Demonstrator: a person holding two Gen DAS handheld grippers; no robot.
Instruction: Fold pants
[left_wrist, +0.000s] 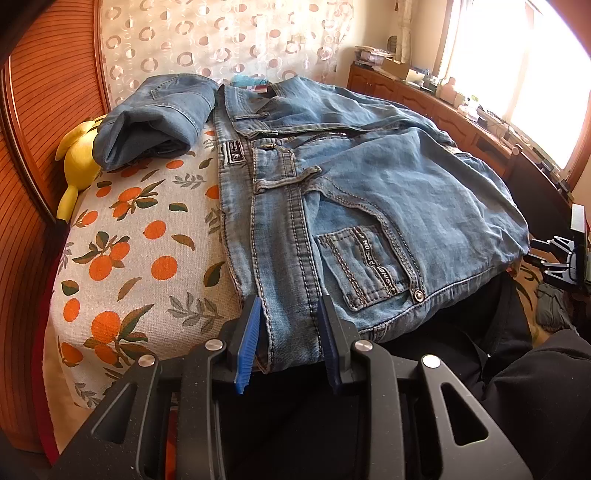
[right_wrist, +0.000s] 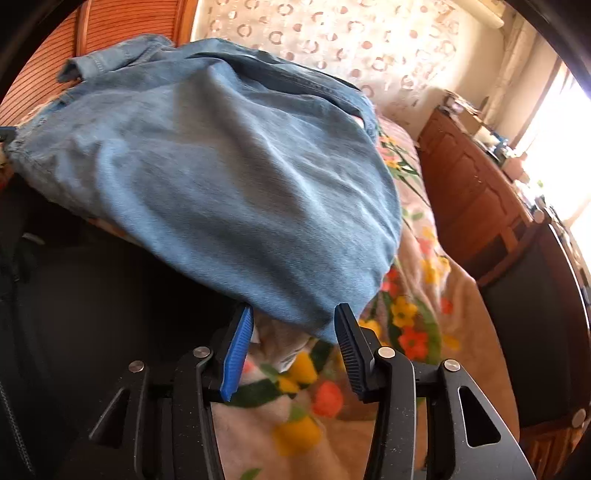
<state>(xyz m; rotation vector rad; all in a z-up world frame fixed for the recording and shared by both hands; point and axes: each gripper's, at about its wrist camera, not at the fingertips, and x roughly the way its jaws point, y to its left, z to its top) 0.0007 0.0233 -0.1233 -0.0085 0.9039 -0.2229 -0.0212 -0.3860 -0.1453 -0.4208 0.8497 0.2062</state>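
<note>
The pants (left_wrist: 332, 177), washed blue denim with pale topstitching, lie spread on the bed (left_wrist: 140, 258), waistband end toward the left gripper (left_wrist: 290, 339). Its fingers (left_wrist: 246, 343) stand narrow, with the waistband edge lying between them; whether the pads actually press the cloth I cannot tell, since a gap shows on either side of the seam. In the right wrist view the right gripper (right_wrist: 293, 347) has its fingers (right_wrist: 236, 347) fairly wide, and the soft rounded edge of a denim panel hangs just above and between the tips without being pinched.

By my reading the fold is at a gripping step: both near edges are lined up with the fingers but the right side is not yet secured. The next move calls for the right fingers to close on that hanging hem, then for both hands to lift together and carry the near edge over the far part.

The denim looks thin and limp, creasing easily, stiffer at the stitched waistband, belt loops and riveted pocket (left_wrist: 369, 269). Beyond the left fingers lies a folded denim bundle (left_wrist: 155, 118) beside a yellow plush toy (left_wrist: 79, 147). The coverlet is coarse weave printed with oranges.
</note>
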